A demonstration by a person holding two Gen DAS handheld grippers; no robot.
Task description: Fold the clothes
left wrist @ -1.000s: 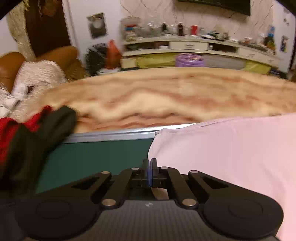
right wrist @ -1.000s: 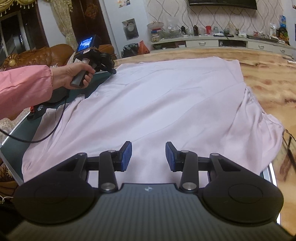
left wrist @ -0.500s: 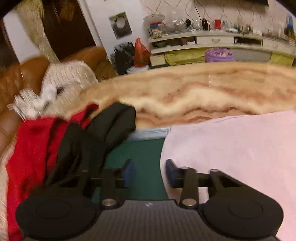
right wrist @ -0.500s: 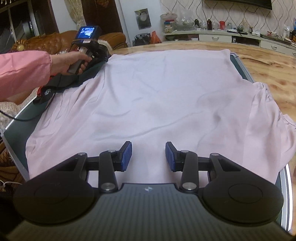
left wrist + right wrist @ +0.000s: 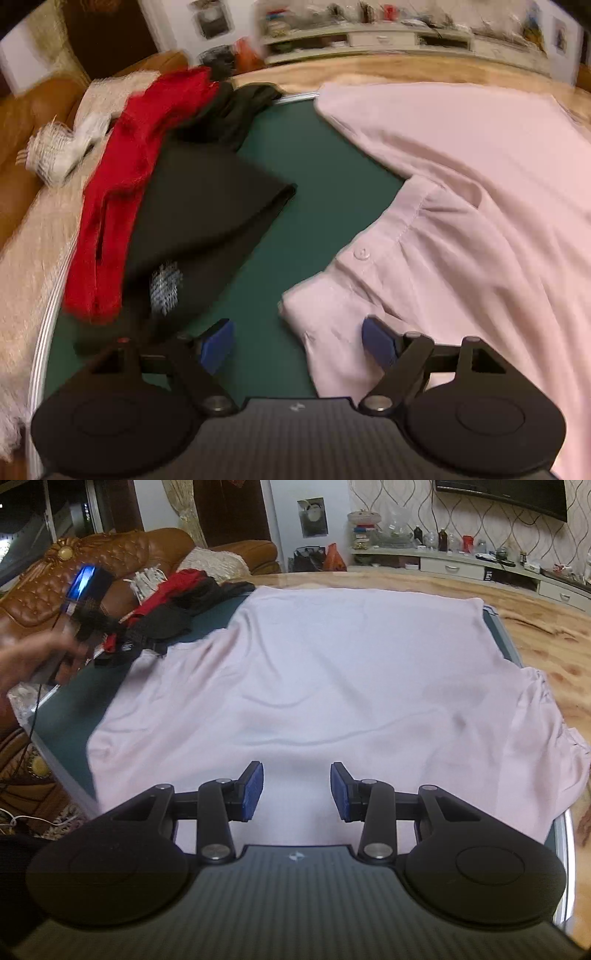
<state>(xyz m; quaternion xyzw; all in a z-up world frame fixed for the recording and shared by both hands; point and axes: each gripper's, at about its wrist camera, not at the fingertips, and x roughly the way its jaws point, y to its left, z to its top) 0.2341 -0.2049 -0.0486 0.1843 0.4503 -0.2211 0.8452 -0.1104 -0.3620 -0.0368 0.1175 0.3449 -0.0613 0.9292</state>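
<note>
Swinging back along the left edge of the pink shirt (image 5: 480,192), away from its far corner and toward the buttoned cuff (image 5: 354,280). Left gripper (image 5: 297,341) having just been opening its jaws, now standing wide with nothing pressed between the pads, only green mat (image 5: 317,177) and the cuff's near edge showing in the gap. Cuff lying just ahead and slightly right of those jaws, sleeve running away to the far right; clearly the nearer hand for that sleeve. Right gripper (image 5: 296,792) hovering at the near hem, jaws half apart and empty, shirt spreading flat across the mat toward the far side. Red garment (image 5: 118,192) and black garment (image 5: 199,206) heaping at the left. Reading no brand or writing anywhere; white patch on the black cloth too blurred.
</note>
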